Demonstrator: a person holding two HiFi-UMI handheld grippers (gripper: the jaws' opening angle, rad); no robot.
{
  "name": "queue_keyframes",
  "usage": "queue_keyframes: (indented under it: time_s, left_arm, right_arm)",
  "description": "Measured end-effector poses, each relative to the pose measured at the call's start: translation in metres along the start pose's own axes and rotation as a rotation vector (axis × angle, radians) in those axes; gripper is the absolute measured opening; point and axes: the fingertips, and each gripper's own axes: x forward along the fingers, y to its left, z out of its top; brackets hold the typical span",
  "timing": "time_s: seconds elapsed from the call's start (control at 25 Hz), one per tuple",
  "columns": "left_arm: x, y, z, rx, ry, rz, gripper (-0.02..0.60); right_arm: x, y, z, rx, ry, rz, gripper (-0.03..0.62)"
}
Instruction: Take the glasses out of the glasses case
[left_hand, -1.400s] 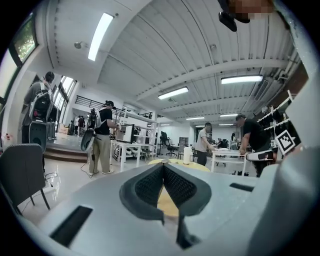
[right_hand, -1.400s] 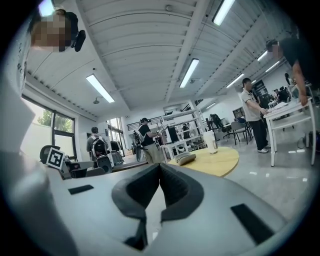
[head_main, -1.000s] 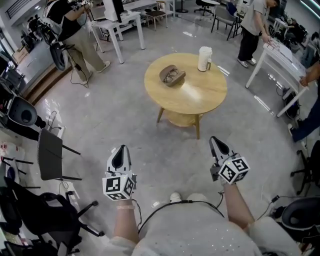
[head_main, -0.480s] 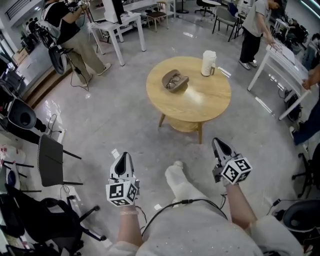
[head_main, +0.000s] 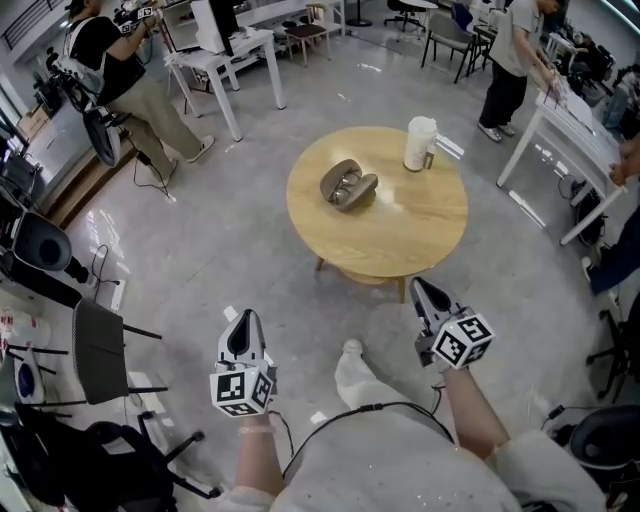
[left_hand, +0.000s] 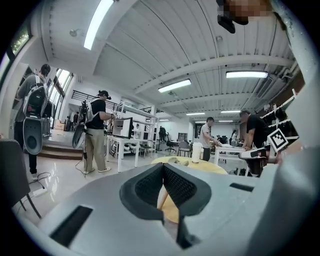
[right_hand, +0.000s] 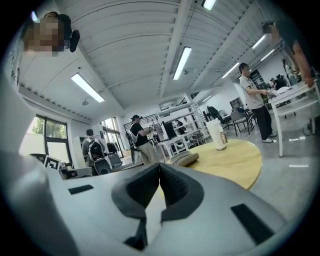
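Two empty claws hang over the floor in the lower frame, with the glasses case on the round desk well apart from them.

In the head view's lower left, the left claw (head_main: 241, 320) points up the frame toward the round desk (head_main: 420, 225); the left gripper view shows its pads pressed together with nothing between them (left_hand: 162, 168). Near the upper centre, the glasses case (head_main: 347, 185) lies open on the desk's left half; whether glasses sit inside cannot be made out. A tall white cup (head_main: 420, 142) stands near the desk's far right rim. In the lower right, the right claw (head_main: 419, 289) hangs close to the desk's near edge, its pads likewise pressed together on nothing (right_hand: 159, 168).
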Motion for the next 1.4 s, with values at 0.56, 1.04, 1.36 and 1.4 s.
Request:
queue_keyframes:
  time_s: [0.56,1.04,1.36,1.4]
  left_arm:
    - [0.121,0.004,0.005,0.009,0.073,-0.11,0.005]
    - [0.214,-0.006,0.021,0.031,0.116,-0.206,0.005]
    - [0.25,-0.034,0.015,0.037,0.168,-0.294,0.005]
    - [0.253,-0.04,0.013,0.039,0.177,-0.313,0.005]
  right_arm:
    - [0.092,-0.044,0.009,0.039,0.048,-0.015,0.006]
    - [0.161,-0.073,0.014,-0.01,0.103,0.025,0.006]
    - [0.172,-0.08,0.014,-0.005,0.121,0.041,0.006]
    - [0.172,-0.08,0.013,-0.008,0.125,0.043,0.006]
